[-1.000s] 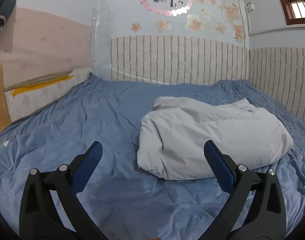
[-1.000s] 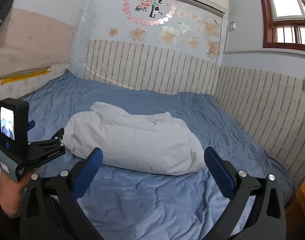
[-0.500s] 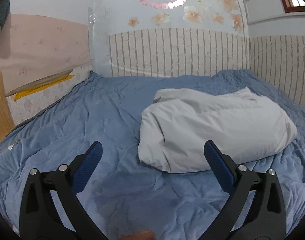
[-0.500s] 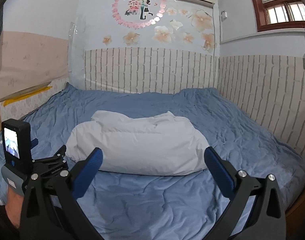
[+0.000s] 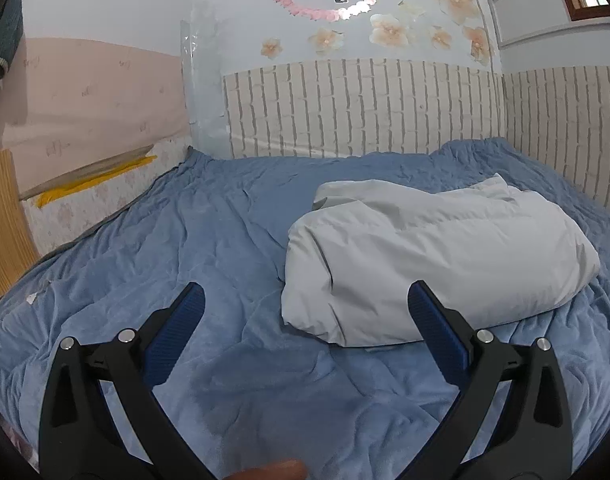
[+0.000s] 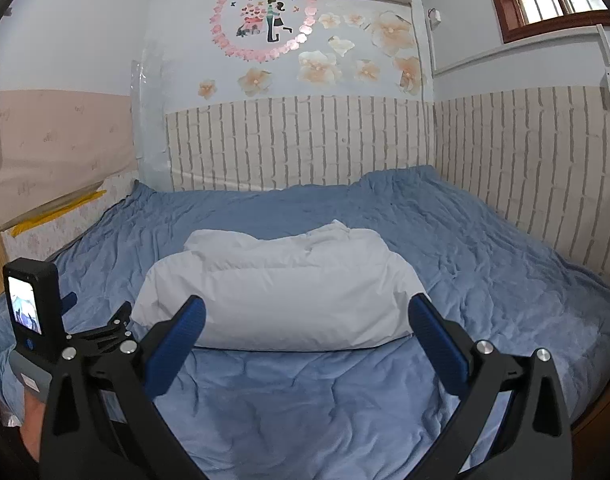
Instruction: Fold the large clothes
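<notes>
White folded garment [image 6: 281, 288] seen lying on blue bedsheet [image 6: 485, 248], mid-bed, toward right-hand brick-panel wall [image 6: 525, 152] in left wrist view. Left gripper [image 5: 305, 308] held spread wide, nothing clamped, above sheet just short of garment's near-left corner. Right gripper [image 6: 307, 312] also spread wide, nothing clamped, centred before garment's near edge. No contact seen. Left gripper's camera unit [image 6: 33, 304] visible at bed's left edge.

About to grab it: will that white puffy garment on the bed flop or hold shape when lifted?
The garment looks puffy and soft, so it probably sags and unfolds if lifted by one edge. Its bulk suggests it is light for its size. On the rumpled blanket, pushing likely bunches it.
</notes>
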### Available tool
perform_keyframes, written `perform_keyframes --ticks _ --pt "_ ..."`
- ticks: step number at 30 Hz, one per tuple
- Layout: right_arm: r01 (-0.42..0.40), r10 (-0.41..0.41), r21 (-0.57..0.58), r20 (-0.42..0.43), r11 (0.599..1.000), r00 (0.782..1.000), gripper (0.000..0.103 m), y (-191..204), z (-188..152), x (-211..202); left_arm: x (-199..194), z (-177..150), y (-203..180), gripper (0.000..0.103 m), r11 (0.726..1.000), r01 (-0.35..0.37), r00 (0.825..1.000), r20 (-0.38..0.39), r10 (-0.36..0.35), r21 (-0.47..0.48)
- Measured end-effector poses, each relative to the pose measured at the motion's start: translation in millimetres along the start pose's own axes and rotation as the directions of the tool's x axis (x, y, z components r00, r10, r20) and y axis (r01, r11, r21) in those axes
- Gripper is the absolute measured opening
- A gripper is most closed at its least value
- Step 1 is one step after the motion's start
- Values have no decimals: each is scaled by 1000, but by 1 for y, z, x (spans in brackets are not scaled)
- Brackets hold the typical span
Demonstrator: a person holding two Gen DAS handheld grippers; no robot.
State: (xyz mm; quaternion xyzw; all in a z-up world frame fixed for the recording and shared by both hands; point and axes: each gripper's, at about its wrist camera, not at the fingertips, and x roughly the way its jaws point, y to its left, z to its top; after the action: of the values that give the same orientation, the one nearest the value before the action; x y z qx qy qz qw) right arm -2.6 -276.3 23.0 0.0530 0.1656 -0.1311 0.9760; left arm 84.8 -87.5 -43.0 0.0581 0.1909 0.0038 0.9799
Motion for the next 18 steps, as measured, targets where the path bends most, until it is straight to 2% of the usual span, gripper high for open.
perform_keyframes --ticks 6,12,18 --pt "-4 4 3 -12 1000 1000 101 -1 -3 8 2 -1 0 100 1000 -7 1000 -10 7 -3" --pt "-10 10 8 -19 1000 1000 101 0 -5 12 1 -1 -8 100 999 -30 1000 -6 31 40" --pt "-8 9 11 -19 1000 1000 101 1 -5 14 0 -1 -3 100 999 -37 999 -3 37 20"
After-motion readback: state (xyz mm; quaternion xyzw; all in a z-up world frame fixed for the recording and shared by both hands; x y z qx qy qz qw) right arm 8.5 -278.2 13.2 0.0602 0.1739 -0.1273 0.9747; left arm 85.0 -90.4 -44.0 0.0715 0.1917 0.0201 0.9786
